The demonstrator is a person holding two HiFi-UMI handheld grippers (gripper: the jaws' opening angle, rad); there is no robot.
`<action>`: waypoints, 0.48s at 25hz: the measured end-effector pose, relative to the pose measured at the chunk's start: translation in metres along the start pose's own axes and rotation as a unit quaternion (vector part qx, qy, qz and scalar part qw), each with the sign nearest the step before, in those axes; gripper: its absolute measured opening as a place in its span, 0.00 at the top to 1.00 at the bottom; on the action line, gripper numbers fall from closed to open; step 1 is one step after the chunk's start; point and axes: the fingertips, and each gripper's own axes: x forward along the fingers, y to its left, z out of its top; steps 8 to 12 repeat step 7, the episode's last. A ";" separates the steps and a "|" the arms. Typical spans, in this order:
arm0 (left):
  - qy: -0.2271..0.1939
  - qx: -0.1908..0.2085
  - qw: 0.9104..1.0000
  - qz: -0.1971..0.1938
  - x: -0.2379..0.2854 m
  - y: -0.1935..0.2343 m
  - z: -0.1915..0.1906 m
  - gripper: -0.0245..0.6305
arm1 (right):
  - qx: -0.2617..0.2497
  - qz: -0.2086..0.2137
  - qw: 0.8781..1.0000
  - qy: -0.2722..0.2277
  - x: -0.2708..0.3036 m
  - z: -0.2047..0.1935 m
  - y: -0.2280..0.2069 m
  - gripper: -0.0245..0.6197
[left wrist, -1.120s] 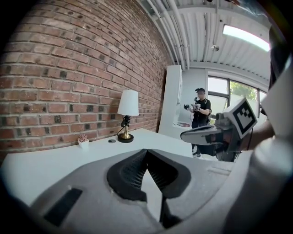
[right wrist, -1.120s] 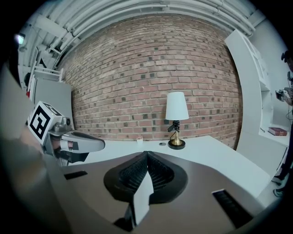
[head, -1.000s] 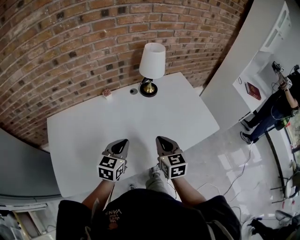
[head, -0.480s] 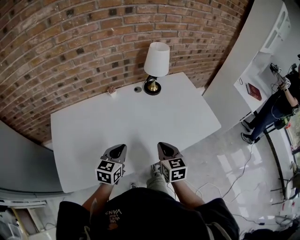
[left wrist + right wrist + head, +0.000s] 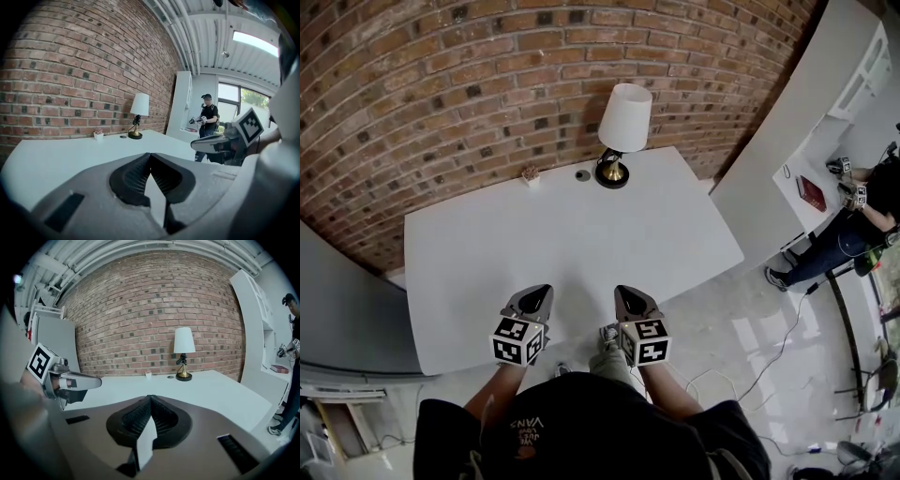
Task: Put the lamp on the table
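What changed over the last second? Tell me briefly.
The left gripper and the right gripper drew back slightly toward the near edge of the table, both shut and empty throughout. Nothing was gripped or released. The lamp stays upright at the far edge, with the small pot beside it.

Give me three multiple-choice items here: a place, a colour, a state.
1. Where is the lamp? A. On the table, near the brick wall. B. On the floor. C. On a shelf.
2. Its shade's colour? A. Red. B. White. C. Black.
3. The left claw and right claw are? A. Both shut, empty. B. Both open. C. Holding the lamp.
Answers: 1 A, its base sits on the table; 2 B, plain white; 3 A, jaws closed with nothing between.
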 end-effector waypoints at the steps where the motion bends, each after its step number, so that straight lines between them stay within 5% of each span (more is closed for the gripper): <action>1: 0.000 -0.001 1.000 -0.001 0.001 -0.002 -0.001 0.95 | 0.000 0.000 1.000 0.000 0.000 0.000 -0.001 0.96; 12: 0.001 -0.001 1.000 -0.007 0.006 -0.016 -0.006 0.95 | -0.004 0.001 1.000 -0.002 -0.005 -0.001 -0.006 0.96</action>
